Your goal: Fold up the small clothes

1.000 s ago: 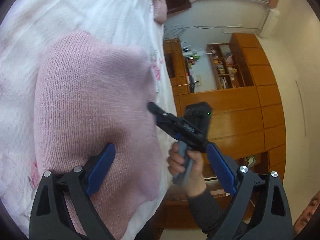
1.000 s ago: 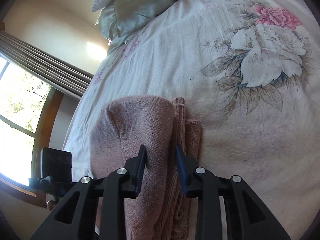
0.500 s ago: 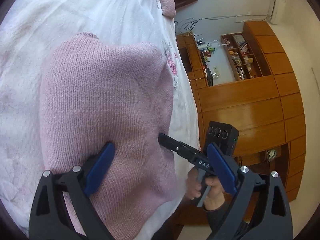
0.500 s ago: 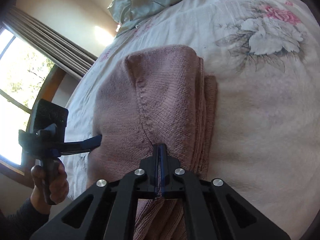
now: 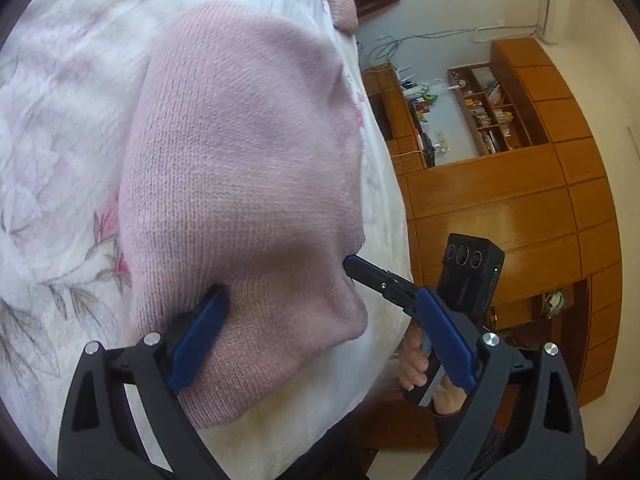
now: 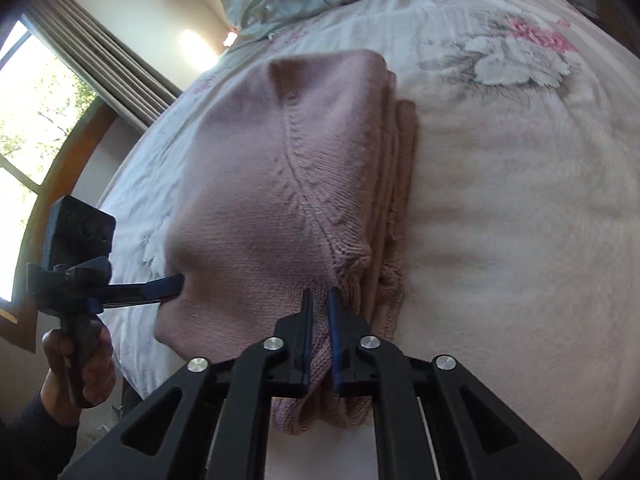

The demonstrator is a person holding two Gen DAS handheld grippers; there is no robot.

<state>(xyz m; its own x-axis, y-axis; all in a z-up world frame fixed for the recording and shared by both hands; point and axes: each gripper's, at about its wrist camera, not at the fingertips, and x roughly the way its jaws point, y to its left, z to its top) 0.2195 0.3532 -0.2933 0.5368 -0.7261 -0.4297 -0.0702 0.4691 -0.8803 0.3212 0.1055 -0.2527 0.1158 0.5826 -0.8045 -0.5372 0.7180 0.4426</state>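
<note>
Two hand-held grippers: my right (image 6: 319, 300) nearly closed, pinching the folded pink knitted sweater (image 6: 288, 168); my left (image 5: 320, 344) gapes empty; layers could slip.

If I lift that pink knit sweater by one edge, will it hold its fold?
Probably not. The pink knit sweater already sags and bunches where the right gripper pinches it, so it looks floppy. Its folded layers lie loosely stacked and would likely slide apart.

Left gripper (image 5: 320, 332) gapes wide at lower frame; right gripper (image 6: 319, 300) sits nearly closed, pinching knit at lower centre.
</note>
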